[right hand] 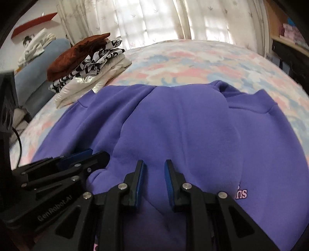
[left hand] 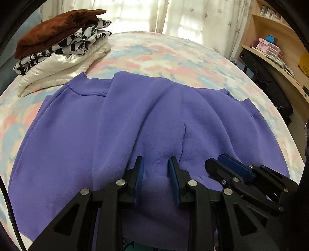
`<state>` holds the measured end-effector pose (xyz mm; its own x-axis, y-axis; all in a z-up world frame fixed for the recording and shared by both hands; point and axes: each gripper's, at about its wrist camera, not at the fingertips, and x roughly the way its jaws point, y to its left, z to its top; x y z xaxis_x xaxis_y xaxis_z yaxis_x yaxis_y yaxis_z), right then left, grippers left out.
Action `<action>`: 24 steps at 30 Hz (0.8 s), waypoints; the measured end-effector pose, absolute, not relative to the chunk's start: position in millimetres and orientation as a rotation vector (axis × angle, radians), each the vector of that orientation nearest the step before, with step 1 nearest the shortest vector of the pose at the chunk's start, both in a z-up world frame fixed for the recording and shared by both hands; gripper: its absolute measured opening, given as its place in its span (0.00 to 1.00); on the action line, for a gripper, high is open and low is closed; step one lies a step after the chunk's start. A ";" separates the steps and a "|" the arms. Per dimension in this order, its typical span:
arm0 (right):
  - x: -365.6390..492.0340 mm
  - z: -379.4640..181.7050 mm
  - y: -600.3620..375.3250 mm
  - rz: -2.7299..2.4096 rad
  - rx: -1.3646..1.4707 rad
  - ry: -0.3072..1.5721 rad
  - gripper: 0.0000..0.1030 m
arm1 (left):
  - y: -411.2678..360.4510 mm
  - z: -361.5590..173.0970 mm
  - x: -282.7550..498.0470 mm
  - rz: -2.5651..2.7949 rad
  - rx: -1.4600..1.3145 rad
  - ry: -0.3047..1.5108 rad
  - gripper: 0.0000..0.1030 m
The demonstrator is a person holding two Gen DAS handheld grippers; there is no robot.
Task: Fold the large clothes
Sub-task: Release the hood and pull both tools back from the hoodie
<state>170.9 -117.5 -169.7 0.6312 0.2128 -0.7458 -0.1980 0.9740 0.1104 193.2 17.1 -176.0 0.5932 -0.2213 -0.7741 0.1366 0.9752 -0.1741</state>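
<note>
Both cameras sit low and close over the near edge of the purple sweatshirt (left hand: 119, 125), each looking forward along its own 2 fingers across the bed (left hand: 173, 52) toward the curtains (left hand: 193, 17). The left wrist view sits left of the other, with the right gripper (left hand: 222, 164) at its right. Both views share the sweatshirt and the clothes stack (right hand: 87, 69) (far left).

The purple fleece sweatshirt (left hand: 119, 131) lies spread on the pastel patterned bed cover (left hand: 173, 54). The left gripper (left hand: 156, 164) sits over the sweatshirt's near edge, blue-padded jaws apart. The right gripper (left hand: 218, 164) lies just beside it on the sweatshirt. A stack of folded clothes (left hand: 59, 50) rests beyond the sweatshirt's far left corner.
</note>
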 end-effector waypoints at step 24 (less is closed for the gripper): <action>60.5 -107.9 -125.6 0.320 0.145 0.832 0.26 | 75.2 -102.7 68.9 -0.205 -0.229 0.863 0.45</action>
<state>60.5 -125.6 -107.9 0.6286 0.3347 -0.7020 -0.2223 0.9423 0.2502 68.9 75.2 -102.7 0.6330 -0.2699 -0.7256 0.0853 0.9559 -0.2812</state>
